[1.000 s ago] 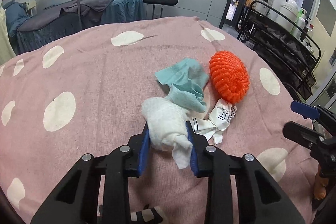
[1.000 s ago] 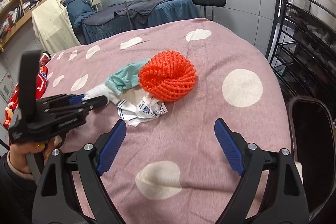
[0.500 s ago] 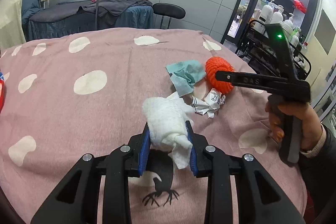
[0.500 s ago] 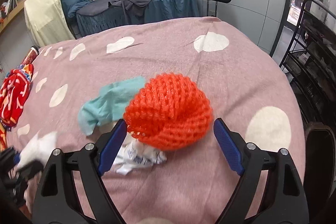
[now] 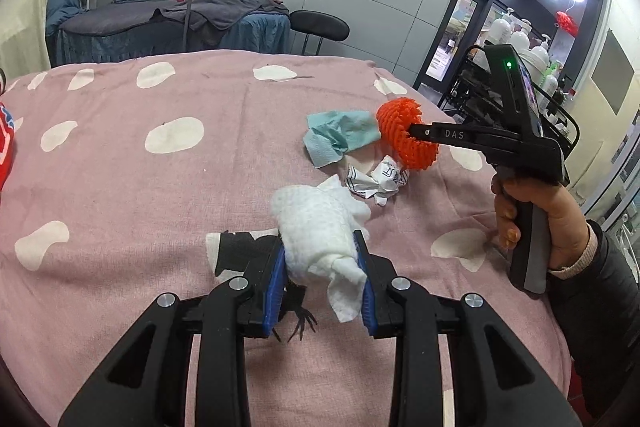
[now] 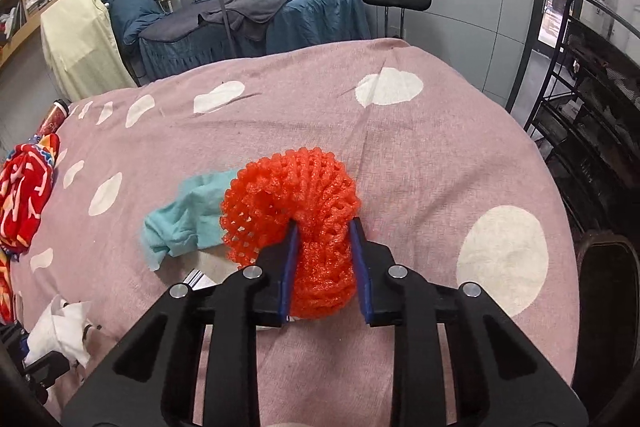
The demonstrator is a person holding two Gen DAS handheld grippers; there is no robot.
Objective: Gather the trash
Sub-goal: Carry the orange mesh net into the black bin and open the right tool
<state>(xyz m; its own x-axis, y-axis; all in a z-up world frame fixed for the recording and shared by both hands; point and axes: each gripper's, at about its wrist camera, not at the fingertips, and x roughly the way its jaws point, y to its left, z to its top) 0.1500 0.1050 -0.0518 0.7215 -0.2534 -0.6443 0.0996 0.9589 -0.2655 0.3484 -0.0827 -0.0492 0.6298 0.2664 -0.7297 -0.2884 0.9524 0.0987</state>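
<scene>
Right wrist view: right tongs (image 6: 323,263) pinching orange foam net (image 6: 296,203) on bed (image 6: 420,147); lift straight, net squashes easily. Left tongs (image 5: 323,277) clamp white tissue wad (image 5: 316,227); keep squeeze firm.

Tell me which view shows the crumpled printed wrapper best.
The left wrist view: the crumpled printed wrapper lies in full sight between the white tissue and the orange foam net. In the right wrist view only a sliver shows beside the right tongs.
</scene>
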